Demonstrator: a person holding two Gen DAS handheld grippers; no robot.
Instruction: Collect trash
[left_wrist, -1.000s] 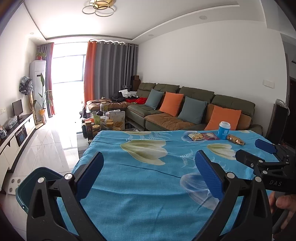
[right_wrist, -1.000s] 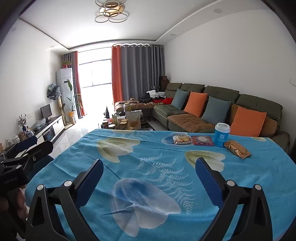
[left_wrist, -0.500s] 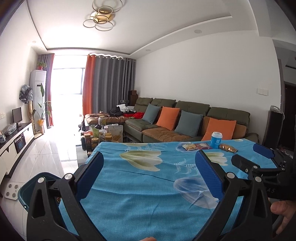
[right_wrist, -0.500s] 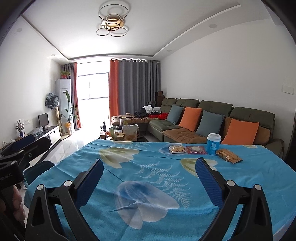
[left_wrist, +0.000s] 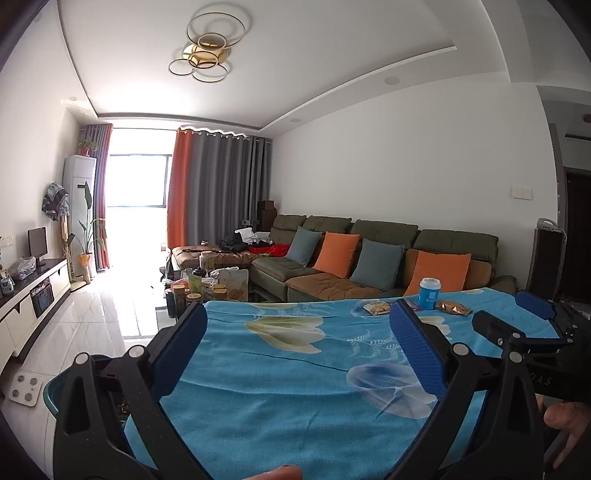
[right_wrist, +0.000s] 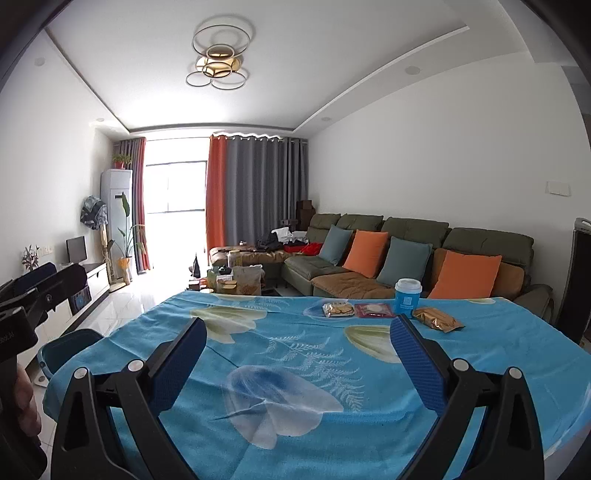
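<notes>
On the far side of the blue flowered tablecloth (right_wrist: 295, 354) lie a clear cracker packet (right_wrist: 337, 309), a red packet (right_wrist: 373, 309), a blue paper cup with a white lid (right_wrist: 406, 297) and a golden wrapper (right_wrist: 436, 320). The left wrist view shows the cup (left_wrist: 428, 293), the cracker packet (left_wrist: 376, 307) and the golden wrapper (left_wrist: 453, 307). A teal bin (left_wrist: 62, 391) stands on the floor left of the table, also in the right wrist view (right_wrist: 68, 347). My left gripper (left_wrist: 295, 321) and right gripper (right_wrist: 295, 325) are open and empty, above the table's near edge.
A green sofa (right_wrist: 406, 258) with orange and grey cushions runs behind the table. A low coffee table (left_wrist: 207, 288) crowded with jars stands beyond the far edge. A TV cabinet (left_wrist: 33, 295) lines the left wall. A white scale (left_wrist: 24, 384) lies on the floor.
Both cameras have tilted upward and pulled back, so the table and trash sit lower in view and more ceiling shows. Both grippers stay open.
</notes>
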